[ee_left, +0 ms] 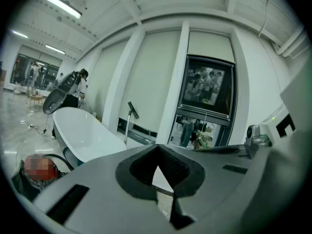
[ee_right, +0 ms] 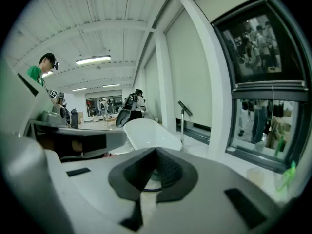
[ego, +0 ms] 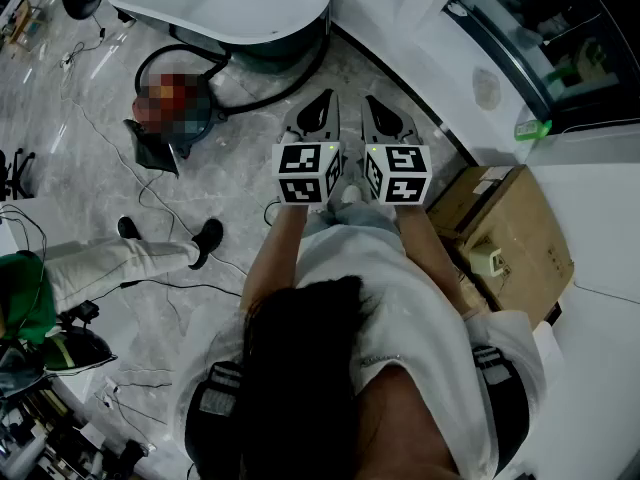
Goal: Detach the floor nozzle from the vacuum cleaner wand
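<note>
A dark canister vacuum (ego: 185, 118) sits on the marble floor at the left of the head view, partly under a mosaic patch. Its black hose (ego: 262, 96) loops toward the bathtub. I cannot make out the wand or floor nozzle there. My left gripper (ego: 318, 110) and right gripper (ego: 390, 116) are held side by side in front of the person's chest, well off the vacuum. Both are shut with nothing between the pads. In the left gripper view, the left gripper (ee_left: 157, 150) points toward the tub. The right gripper (ee_right: 155, 152) points the same way.
A white bathtub (ego: 240, 3) stands beyond the vacuum. A thin upright pole with an angled head (ee_left: 128, 123) stands by the far wall. A cardboard box (ego: 515, 233) lies at the right. Another person's legs (ego: 130, 253) and loose cables (ego: 150, 198) cross the floor at left.
</note>
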The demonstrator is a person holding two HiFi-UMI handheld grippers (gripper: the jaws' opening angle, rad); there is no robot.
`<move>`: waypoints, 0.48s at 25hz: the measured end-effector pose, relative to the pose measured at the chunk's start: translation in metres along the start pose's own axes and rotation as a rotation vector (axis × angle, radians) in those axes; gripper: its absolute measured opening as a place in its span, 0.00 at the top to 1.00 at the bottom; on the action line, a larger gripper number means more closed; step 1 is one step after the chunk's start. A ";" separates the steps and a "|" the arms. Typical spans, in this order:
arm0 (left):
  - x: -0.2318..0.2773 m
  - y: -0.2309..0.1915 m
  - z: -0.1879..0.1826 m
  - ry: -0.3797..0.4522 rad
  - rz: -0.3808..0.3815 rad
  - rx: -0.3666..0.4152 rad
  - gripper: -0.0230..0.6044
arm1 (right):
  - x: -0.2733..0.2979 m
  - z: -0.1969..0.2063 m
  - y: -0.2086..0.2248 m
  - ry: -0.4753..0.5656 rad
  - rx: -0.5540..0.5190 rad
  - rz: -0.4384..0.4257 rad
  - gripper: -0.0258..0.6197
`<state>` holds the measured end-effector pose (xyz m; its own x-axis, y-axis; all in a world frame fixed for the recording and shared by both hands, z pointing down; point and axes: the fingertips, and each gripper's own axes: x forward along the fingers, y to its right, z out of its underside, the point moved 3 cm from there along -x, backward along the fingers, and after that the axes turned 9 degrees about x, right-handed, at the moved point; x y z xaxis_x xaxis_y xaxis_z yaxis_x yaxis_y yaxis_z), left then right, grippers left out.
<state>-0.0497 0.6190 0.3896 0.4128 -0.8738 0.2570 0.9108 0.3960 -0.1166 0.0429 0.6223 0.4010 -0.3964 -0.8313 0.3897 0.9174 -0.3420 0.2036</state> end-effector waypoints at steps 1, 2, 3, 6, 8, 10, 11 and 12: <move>0.003 0.001 -0.003 0.006 0.006 0.002 0.96 | 0.001 -0.004 0.002 0.006 -0.003 0.002 0.94; 0.006 0.003 -0.005 0.011 0.013 0.004 0.96 | 0.002 -0.007 0.003 0.012 -0.007 0.005 0.94; 0.009 0.003 -0.007 0.016 0.021 0.007 0.96 | 0.004 -0.009 0.003 0.018 -0.011 0.008 0.94; 0.011 0.002 -0.006 0.018 0.041 0.025 0.96 | 0.010 -0.010 -0.002 0.025 -0.025 0.005 0.94; 0.012 0.001 -0.005 0.016 0.049 0.032 0.96 | 0.011 -0.011 -0.005 0.029 -0.047 0.002 0.94; 0.012 -0.002 -0.002 0.011 0.054 0.034 0.96 | 0.012 -0.010 -0.006 0.031 -0.052 0.010 0.94; 0.011 -0.004 -0.001 0.007 0.053 0.033 0.96 | 0.012 -0.009 -0.006 0.030 -0.048 0.015 0.94; 0.011 -0.007 0.001 0.003 0.050 0.030 0.96 | 0.012 -0.008 -0.005 0.029 -0.045 0.020 0.94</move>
<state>-0.0514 0.6074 0.3944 0.4580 -0.8534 0.2488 0.8886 0.4476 -0.1003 0.0334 0.6101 0.3971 -0.3773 -0.8504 0.3668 0.9261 -0.3438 0.1556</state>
